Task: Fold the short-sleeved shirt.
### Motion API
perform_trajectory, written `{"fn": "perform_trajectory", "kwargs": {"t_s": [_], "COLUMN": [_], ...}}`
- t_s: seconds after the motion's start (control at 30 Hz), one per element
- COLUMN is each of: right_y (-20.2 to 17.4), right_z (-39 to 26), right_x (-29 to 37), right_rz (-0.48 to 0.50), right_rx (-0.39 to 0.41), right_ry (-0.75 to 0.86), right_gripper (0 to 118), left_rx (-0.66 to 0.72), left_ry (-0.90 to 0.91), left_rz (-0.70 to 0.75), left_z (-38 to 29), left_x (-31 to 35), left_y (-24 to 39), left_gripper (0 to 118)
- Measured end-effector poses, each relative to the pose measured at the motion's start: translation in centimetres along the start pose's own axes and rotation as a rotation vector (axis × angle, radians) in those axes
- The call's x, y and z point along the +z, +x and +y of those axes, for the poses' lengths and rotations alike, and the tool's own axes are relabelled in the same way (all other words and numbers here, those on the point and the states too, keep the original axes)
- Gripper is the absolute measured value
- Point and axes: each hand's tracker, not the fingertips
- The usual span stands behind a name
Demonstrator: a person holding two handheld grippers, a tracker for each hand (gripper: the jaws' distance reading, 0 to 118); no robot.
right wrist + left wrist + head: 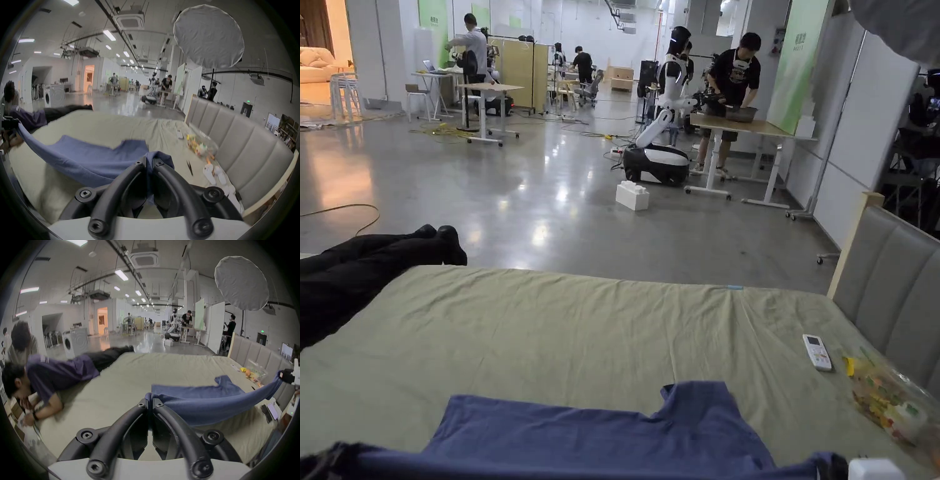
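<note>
Nearest the camera, our left gripper [150, 402] has both jaws pressed together on a bunched corner of the blue short-sleeved shirt [203, 404]. Our right gripper [149, 160] pinches the opposite corner in the same manner, cloth showing between its jaws.

The shirt hangs as a taut band between the two grippers, raised above the near edge of the bed [562, 331]. Its far portion, one sleeve [694, 397] included, lies flat on the green sheet toward the near right corner.

We judge the step in hand to be the first fold: the held edge is lifted and awaits carrying across. The next move calls for advancing both grippers together toward the far edge of the bed, keeping the edge level and taut, then lowering it onto the flat portion before releasing.

Other items: a white remote [817, 352] and a clear bag of snacks [887, 400] lie near the headboard [894, 287] at the right edge. A person [53, 374] lies across the left edge.

No brand, label or writing is legible on the shirt; markings elsewhere are too small to read.
</note>
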Motion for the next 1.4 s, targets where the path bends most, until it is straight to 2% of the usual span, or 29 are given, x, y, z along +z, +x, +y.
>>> {"fn": "perform_trajectory", "kwargs": {"t_s": [0.03, 0.07, 0.1, 0.3, 0.37, 0.5, 0.63, 0.87, 0.93, 0.97, 1.03, 1.07, 1.1, 1.13, 1.2, 1.33, 1.37, 1.4], "right_y": [-0.2, -0.3, -0.4, -1.3, -1.7, -2.8, -3.7, -4.5, -4.7, -4.8, -4.7, -4.6, -4.4, -4.3, -4.3, -5.2, -5.7, -6.3], "right_z": [-1.3, -2.4, -3.5, -8.6, -9.7, -10.8, -11.4, -13.1, -13.5, -13.5, -13.3, -13.0, -12.5, -12.0, -10.6, -7.1, -6.3, -5.5], "right_x": [0.3, 0.6, 0.9, 1.3, 1.0, 0.0, -1.2, -3.7, -4.1, -4.0, -3.2, -2.9, -2.5, -2.1, -1.6, -1.2, -1.1, -1.0], "right_rz": [0.012, 0.01, 0.013, 0.064, 0.058, 0.061, 0.061, 0.05, 0.049, 0.04, 0.004, 0.001, 0.0, -0.004, 0.003, 0.027, 0.036, 0.043], "right_rx": [0.018, 0.012, 0.011, 0.008, 0.01, 0.1, 0.141, 0.131, 0.135, 0.134, 0.124, 0.107, 0.075, 0.044, -0.006, -0.083, -0.09, -0.094], "right_ry": [-0.021, -0.046, -0.08, -0.249, -0.279, -0.39, -0.491, -0.629, -0.657, -0.655, -0.606, -0.576, -0.54, -0.49, -0.378, -0.149, -0.091, -0.038], "right_gripper": [6, 6, 6, 6, 6, 6, 7, 9, 15, 20, 38, 48, 67, 78, 88, 88, 86, 81], "left_rx": [-0.004, -0.018, -0.02, -0.06, -0.067, -0.093, -0.144, -0.171, -0.156, -0.139, -0.122, -0.109, -0.089, -0.075, -0.046, -0.024, -0.018, -0.001], "left_ry": [-0.021, -0.037, -0.065, -0.215, -0.266, -0.35, -0.43, -0.569, -0.604, -0.597, -0.54, -0.511, -0.478, -0.45, -0.372, -0.218, -0.186, -0.126], "left_rz": [0.005, 0.006, 0.009, 0.002, -0.001, -0.006, -0.01, -0.002, 0.02, 0.047, 0.062, 0.072, 0.075, 0.07, 0.054, 0.02, 0.007, -0.021], "left_z": [0.2, -6.0, -8.1, -13.8, -13.9, -14.5, -14.6, -16.0, -16.1, -16.0, -15.9, -15.6, -15.2, -14.9, -13.8, -11.4, -11.1, -10.4], "left_x": [-0.3, 2.7, 3.5, 2.3, 2.9, 1.7, 0.2, -2.4, -2.6, -2.4, -1.8, -1.6, -1.3, -1.2, -0.8, -0.6, -0.5, -0.2], "left_y": [-0.2, -0.1, -0.5, -3.1, -0.5, -0.2, 0.3, 0.6, 0.9, 0.8, 1.0, 0.9, 0.9, 1.0, 1.6, 3.9, 4.3, 5.3], "left_gripper": [4, 4, 4, 4, 4, 4, 4, 5, 8, 12, 30, 41, 55, 60, 60, 59, 52, 33]}}
